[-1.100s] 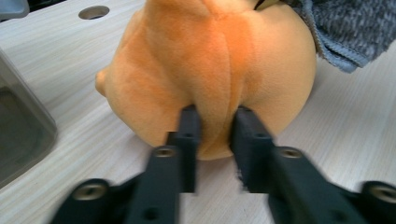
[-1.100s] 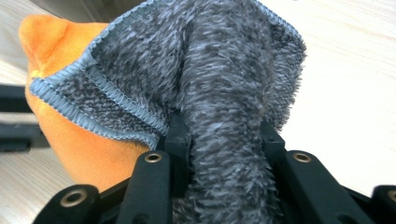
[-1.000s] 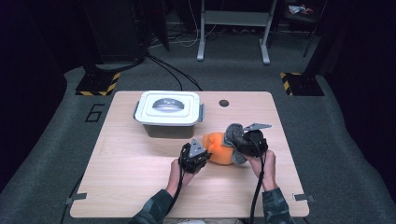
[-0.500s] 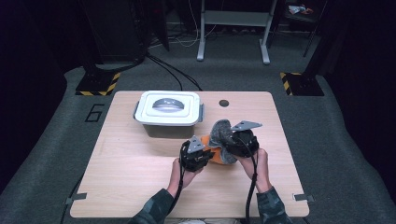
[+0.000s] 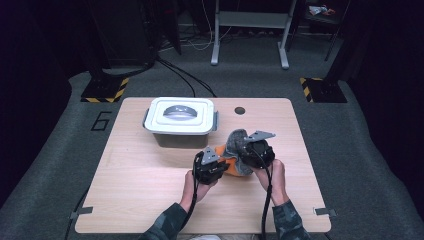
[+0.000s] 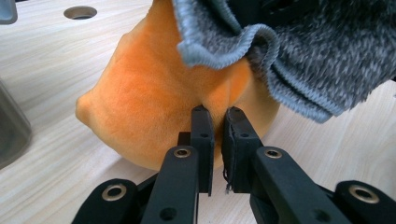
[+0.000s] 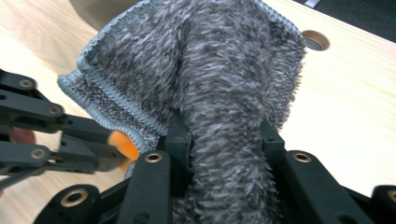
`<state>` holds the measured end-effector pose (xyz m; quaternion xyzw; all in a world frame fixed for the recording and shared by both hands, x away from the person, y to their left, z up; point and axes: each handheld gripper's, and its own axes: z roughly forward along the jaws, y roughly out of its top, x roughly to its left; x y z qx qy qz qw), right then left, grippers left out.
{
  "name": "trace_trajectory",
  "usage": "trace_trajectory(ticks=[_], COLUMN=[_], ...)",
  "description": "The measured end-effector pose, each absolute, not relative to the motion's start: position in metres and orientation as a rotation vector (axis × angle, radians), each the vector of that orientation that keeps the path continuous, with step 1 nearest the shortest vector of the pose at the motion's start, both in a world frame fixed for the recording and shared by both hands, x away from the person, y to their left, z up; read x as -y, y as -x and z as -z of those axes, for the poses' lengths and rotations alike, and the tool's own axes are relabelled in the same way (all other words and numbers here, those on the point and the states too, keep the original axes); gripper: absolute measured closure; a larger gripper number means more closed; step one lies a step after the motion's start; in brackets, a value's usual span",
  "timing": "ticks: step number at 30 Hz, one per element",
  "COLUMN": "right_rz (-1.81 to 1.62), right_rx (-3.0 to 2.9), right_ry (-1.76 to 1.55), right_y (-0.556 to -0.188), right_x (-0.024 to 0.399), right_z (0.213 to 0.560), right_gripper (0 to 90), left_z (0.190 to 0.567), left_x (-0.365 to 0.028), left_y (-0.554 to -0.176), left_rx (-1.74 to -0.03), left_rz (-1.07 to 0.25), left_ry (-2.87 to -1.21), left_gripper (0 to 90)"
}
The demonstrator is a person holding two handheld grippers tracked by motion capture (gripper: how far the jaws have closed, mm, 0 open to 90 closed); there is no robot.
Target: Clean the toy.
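An orange plush cloth [image 5: 226, 164] lies bunched on the wooden table [image 5: 130, 190] between my two grippers. My left gripper [image 5: 214, 165] is shut on a fold of this orange cloth [image 6: 149, 102], its jaws [image 6: 217, 114] nearly touching. A grey fuzzy cloth [image 5: 235, 140] hangs over the orange one from the right. My right gripper [image 5: 252, 150] is shut on a thick fold of the grey cloth [image 7: 210, 70], which bulges between its jaws [image 7: 226, 135]. The grey hem [image 6: 317, 56] drapes across the top of the orange cloth, and a small orange patch [image 7: 122, 144] peeks out beside it.
A white lidded container [image 5: 180, 120] stands just behind the left gripper, its grey wall [image 6: 11, 126] close by. A round cable hole [image 5: 240, 110] sits in the table behind the cloths. A person's hands reach in from the near edge.
My right gripper has shifted left towards the left gripper, carrying the grey cloth over the orange one. The left gripper has stayed put.
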<state>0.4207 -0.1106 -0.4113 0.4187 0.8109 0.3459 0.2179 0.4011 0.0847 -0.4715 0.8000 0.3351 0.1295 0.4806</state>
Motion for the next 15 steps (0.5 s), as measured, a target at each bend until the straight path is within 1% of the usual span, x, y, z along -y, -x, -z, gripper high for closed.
trace_trajectory(ticks=[8,15], right_rz=[-0.924,-0.885], right_rx=[-2.215,-2.184], right_ry=[-1.245,-1.331], right_y=[-0.422,-0.424], right_x=[0.134,0.154], right_z=[0.421,0.438], right_gripper=[65.7,65.6], left_z=[0.472,0.475], left_x=[-0.087,-0.089], left_y=[-0.402,-0.404], left_rx=[-0.825,-0.834], left_rz=[-0.312,-0.305], left_ry=[-1.95,-1.945], left_gripper=[83.3,83.2])
